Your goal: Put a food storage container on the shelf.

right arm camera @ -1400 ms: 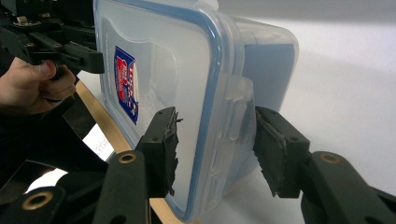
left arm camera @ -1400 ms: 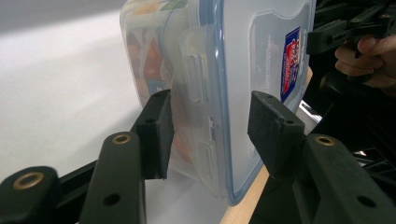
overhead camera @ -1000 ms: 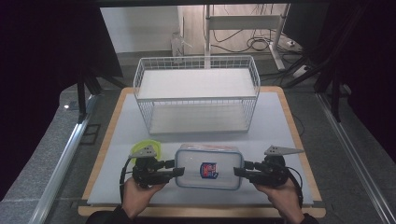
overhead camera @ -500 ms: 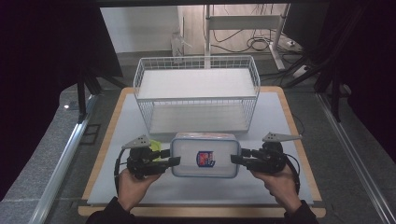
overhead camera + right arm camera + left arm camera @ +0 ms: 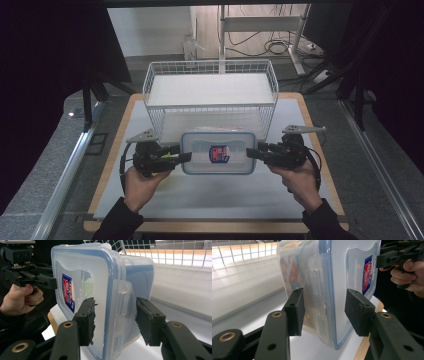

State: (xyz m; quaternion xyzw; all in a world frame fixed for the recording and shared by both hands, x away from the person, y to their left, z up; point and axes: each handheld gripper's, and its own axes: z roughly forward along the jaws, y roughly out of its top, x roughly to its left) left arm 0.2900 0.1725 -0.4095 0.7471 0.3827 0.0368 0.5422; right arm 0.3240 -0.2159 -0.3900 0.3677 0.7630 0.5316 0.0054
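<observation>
Since a second ago we have lifted the clear rectangular plastic box with the blue-rimmed lid [image 5: 218,152] off the table [image 5: 210,197] toward the white wire basket [image 5: 210,92] at centre frame. Our left gripper [image 5: 184,157] and right gripper [image 5: 252,151] each pinch an end latch between their jaws. Uneven squeeze could let one latch slip, tipping the box.
</observation>
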